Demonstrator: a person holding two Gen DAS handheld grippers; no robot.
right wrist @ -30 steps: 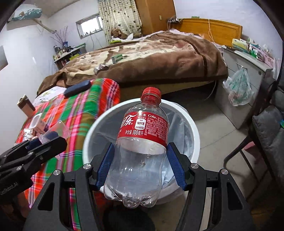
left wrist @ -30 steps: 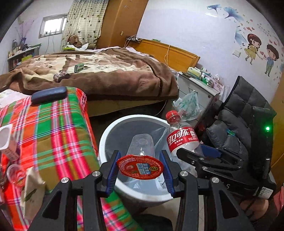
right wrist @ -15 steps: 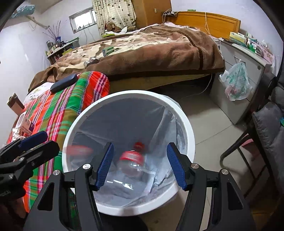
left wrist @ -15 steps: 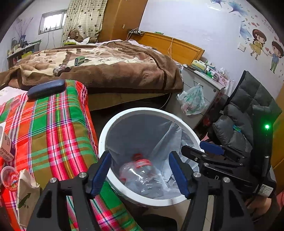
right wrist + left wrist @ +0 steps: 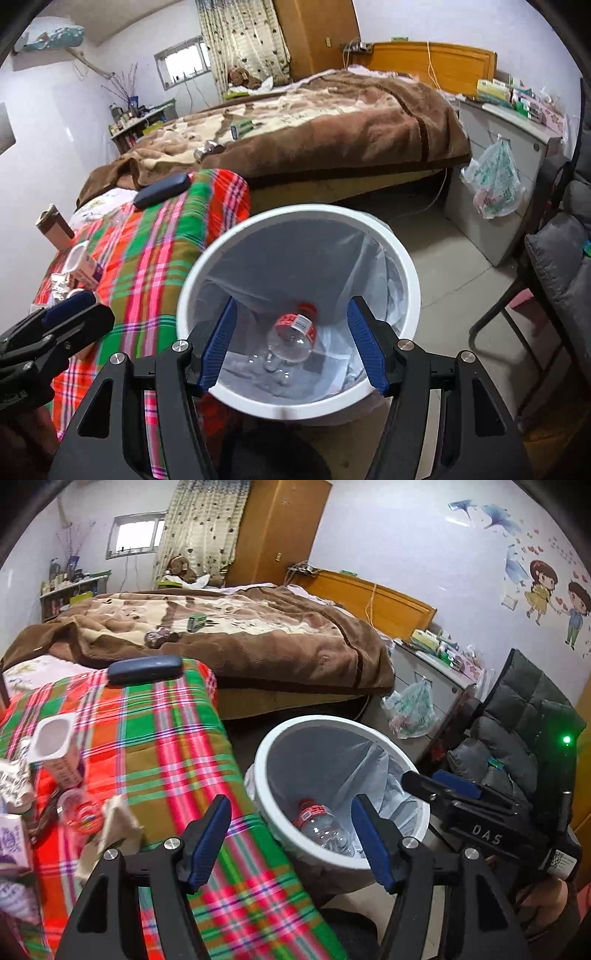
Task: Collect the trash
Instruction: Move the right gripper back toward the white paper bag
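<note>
A white trash bin [image 5: 332,722] [image 5: 410,266] with a grey liner stands on the floor beside the plaid-covered table [image 5: 177,746] [image 5: 155,251]. A clear cola bottle [image 5: 325,829] [image 5: 293,338] with a red label lies inside it. My left gripper [image 5: 291,834] is open and empty, over the table edge and the bin's left rim. My right gripper [image 5: 293,343] is open and empty above the bin; it also shows in the left wrist view [image 5: 439,781]. On the table lie a white yogurt cup [image 5: 55,749] [image 5: 83,266], a small clear cup [image 5: 79,810] and crumpled paper [image 5: 114,823].
A dark blue case [image 5: 144,668] [image 5: 162,190] lies at the table's far end. A bed with a brown blanket [image 5: 240,638] is behind. A grey padded chair [image 5: 524,731] and a cabinet with a hanging plastic bag [image 5: 495,181] stand to the right.
Both grippers opened: the bottle and the clear cup with the red lid dropped into the bin. The left gripper has since swung left toward the table.
</note>
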